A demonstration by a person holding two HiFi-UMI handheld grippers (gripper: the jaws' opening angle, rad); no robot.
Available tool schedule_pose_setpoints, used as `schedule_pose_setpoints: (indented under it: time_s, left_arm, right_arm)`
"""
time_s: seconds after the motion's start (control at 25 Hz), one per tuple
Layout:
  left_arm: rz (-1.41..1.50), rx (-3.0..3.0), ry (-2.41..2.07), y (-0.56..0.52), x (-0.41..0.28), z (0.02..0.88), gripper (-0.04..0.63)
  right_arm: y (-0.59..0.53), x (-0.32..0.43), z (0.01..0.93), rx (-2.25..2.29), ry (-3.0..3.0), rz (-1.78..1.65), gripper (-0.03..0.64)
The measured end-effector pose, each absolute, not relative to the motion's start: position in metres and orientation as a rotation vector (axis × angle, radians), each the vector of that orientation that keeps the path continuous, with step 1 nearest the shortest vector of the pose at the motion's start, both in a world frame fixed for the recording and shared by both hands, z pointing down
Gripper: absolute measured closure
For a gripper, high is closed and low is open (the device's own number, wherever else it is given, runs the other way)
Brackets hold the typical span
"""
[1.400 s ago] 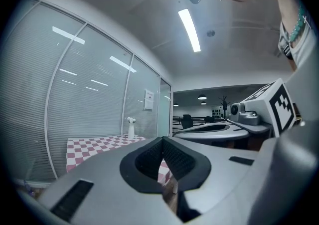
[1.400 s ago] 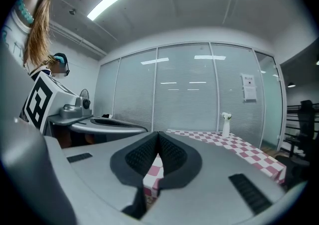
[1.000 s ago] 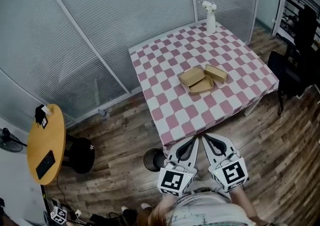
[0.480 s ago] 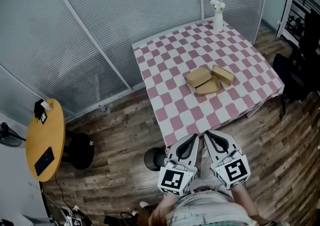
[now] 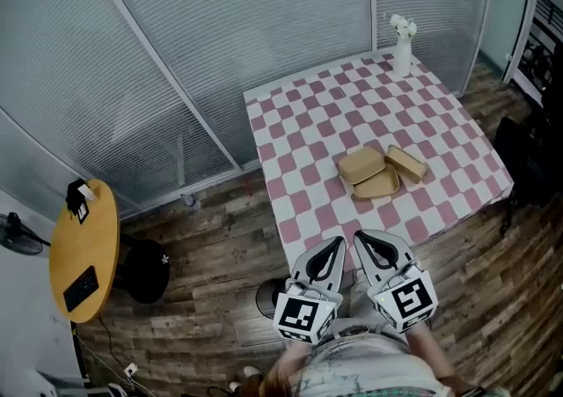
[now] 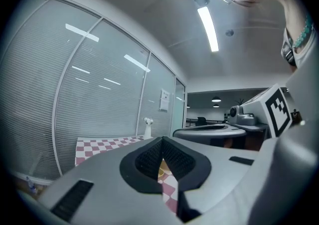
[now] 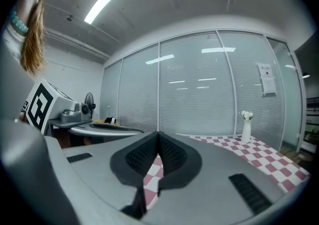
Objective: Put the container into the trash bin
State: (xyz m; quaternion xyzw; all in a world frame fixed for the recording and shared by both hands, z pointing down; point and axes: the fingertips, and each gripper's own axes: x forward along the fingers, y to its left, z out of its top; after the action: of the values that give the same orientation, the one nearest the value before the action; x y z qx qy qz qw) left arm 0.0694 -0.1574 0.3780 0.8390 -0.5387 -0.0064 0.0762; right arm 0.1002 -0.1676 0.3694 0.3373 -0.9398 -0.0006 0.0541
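Observation:
Three shallow tan containers (image 5: pixel 362 164) lie together on the table with the pink-and-white checked cloth (image 5: pixel 299 122), toward its right near side. A round black trash bin (image 5: pixel 266 297) stands on the floor by the table's near corner, partly hidden behind my left gripper (image 5: pixel 336 244). My right gripper (image 5: pixel 361 238) is held beside it; both sit at the table's near edge, short of the containers. In the left gripper view, my left gripper (image 6: pixel 162 141) is shut and empty. My right gripper (image 7: pixel 158 134) also has its pads together with nothing between them.
A white vase with flowers (image 5: pixel 402 45) stands at the table's far corner. Glass walls with blinds run behind and to the left. A round yellow side table (image 5: pixel 84 250) and a black stool (image 5: pixel 145 268) are on the wooden floor at left.
Both grippers have come forward toward the table. The table and containers have shifted right and lower in the head view. Both grippers stay shut.

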Motion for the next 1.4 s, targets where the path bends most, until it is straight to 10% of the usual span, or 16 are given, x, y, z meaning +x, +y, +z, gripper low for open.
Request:
schedule_pose_setpoints:
  time_s: [1.4]
  left_arm:
    - [0.046,2.251,-1.842,-0.306,0.061,0.41,0.589]
  right_arm:
    - [-0.351,0.083,0.445,0.653,-2.75,0.017,0.623]
